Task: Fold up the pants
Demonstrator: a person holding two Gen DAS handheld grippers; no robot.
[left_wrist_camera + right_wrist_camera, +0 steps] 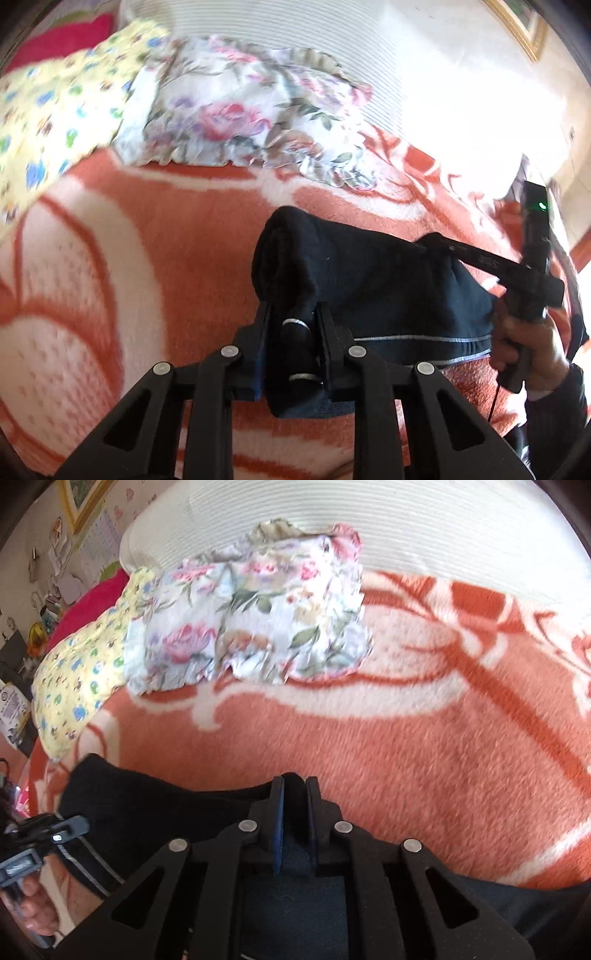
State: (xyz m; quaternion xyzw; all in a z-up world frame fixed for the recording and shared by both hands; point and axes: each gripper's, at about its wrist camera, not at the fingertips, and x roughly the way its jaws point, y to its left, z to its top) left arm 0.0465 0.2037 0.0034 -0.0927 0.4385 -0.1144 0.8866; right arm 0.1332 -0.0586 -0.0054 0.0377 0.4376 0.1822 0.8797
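Note:
Dark navy pants (369, 280) with thin grey stripes lie bunched on an orange-and-white blanket (147, 258). My left gripper (293, 314) is shut on a thick bunch of the pants' cloth, a striped fold squeezed between its pads. In the same view the right gripper (432, 240) reaches in from the right, held by a hand (524, 350), its tips at the pants' far edge. In the right wrist view, my right gripper (294, 786) is shut on the pants' (166, 812) dark upper edge. The left gripper's tip (70, 827) shows at the lower left.
A floral pillow (251, 114) and a yellow patterned pillow (55, 118) lie at the far side of the blanket. A white ribbed headboard (369, 528) stands behind them. A red cushion (85, 605) and a cluttered wall with a framed picture (81, 502) are at the far left.

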